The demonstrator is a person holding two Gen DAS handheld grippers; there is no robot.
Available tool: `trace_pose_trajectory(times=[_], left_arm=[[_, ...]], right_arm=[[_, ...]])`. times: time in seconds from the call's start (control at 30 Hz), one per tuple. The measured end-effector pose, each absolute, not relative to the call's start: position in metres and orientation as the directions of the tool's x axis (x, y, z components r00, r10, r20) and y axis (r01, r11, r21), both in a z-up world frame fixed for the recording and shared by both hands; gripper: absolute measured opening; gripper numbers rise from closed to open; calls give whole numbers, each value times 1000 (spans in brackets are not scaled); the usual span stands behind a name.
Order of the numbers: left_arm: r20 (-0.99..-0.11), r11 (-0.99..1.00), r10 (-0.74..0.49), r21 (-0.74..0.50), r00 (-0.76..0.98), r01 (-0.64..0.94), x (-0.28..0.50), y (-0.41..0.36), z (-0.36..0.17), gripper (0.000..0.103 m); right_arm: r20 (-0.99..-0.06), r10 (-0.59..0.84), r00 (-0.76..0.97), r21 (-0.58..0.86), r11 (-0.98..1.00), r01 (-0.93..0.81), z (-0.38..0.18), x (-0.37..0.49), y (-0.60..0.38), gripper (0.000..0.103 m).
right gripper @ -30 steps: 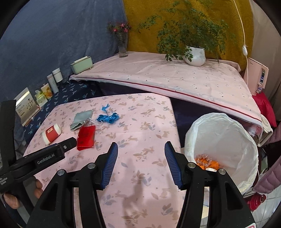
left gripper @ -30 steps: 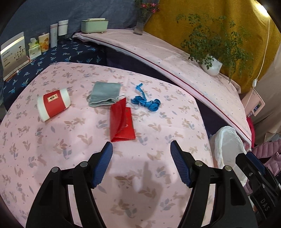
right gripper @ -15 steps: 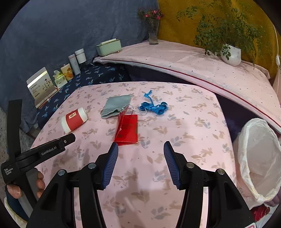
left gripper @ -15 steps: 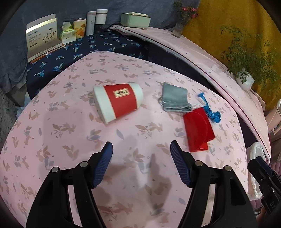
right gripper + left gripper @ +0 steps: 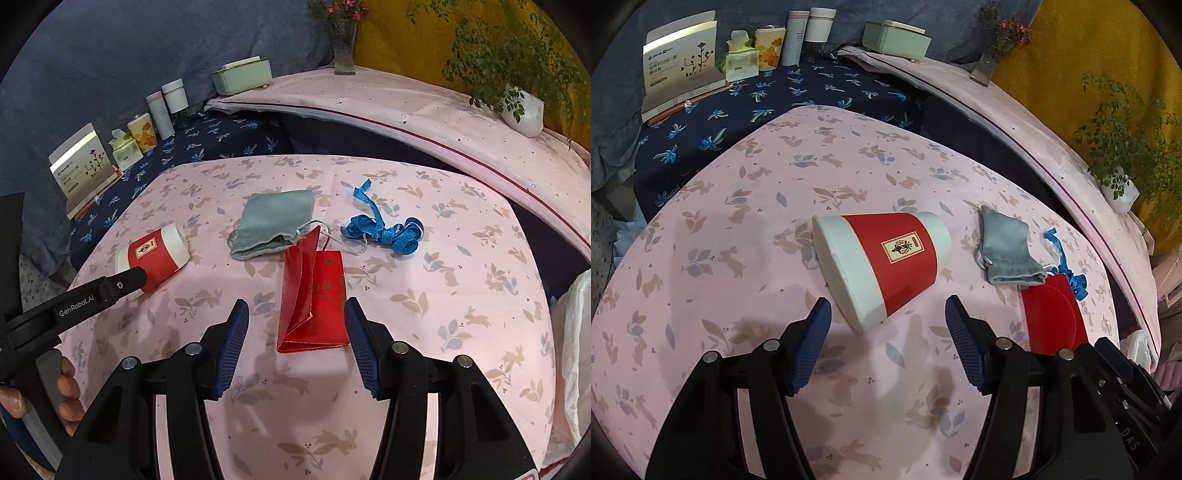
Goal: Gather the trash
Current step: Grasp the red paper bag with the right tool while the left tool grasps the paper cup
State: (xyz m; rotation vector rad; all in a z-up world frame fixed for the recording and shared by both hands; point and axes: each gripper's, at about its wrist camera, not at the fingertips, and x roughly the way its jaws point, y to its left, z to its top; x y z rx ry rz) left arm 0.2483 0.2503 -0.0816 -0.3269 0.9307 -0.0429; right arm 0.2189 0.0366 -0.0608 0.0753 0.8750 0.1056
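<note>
Your left gripper [image 5: 886,314] is spread wide, holding nothing. The wide rim end of the paper cup [image 5: 886,262] sits right between the fingertips [image 5: 818,325], which flank it without touching as far as the fisheye lets you judge. The cup lies on its side on the pink tablecloth [image 5: 738,221], red band with white ends, narrow end pointing away to the right. In the right wrist view your left gripper's arm overlaps the cup's near end.

Right of the cup: a grey pouch [image 5: 1008,254], flat, drawstring loose. Just past it is a red envelope [image 5: 1052,317], its top corner touching or tucked under the pouch's edge. A blue tape measure [image 5: 1067,266] is bunched beside the pouch's far side.

Your right gripper [image 5: 295,325] is also spread wide and empty. The red envelope [image 5: 314,299] lies between its blue pads [image 5: 231,350], near end level with the fingertips, neither pad in contact. The envelope's flap stands up, folded open on the left side. The grey pouch [image 5: 275,221] lies beyond it, up-left; the tape measure [image 5: 384,230] up-right, slightly apart from the envelope.

A white bin bag [image 5: 572,350] shows at the far right edge, off the table side; contents hidden.
</note>
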Motion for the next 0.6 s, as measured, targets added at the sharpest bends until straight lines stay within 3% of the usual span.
trace_pose_trajectory(times=[0.13, 0.23, 0.33, 0.6], left_arm=[[-782, 946, -205, -312, 589, -86, 259, 244, -87, 39], [-779, 941, -241, -333, 579, -57, 262, 239, -87, 17], [-772, 942, -255, -333, 583, -28, 260, 229, -84, 6], [-746, 944, -283, -327, 602, 38, 246, 201, -67, 2]], right_arm=[[-775, 120, 621, 108, 993, -56, -73, 227, 37, 45], [-791, 132, 597, 113, 991, -71, -81, 231, 39, 21], [-797, 150, 585, 120, 989, -89, -85, 230, 42, 7], [-784, 177, 595, 148, 984, -97, -78, 215, 32, 1]])
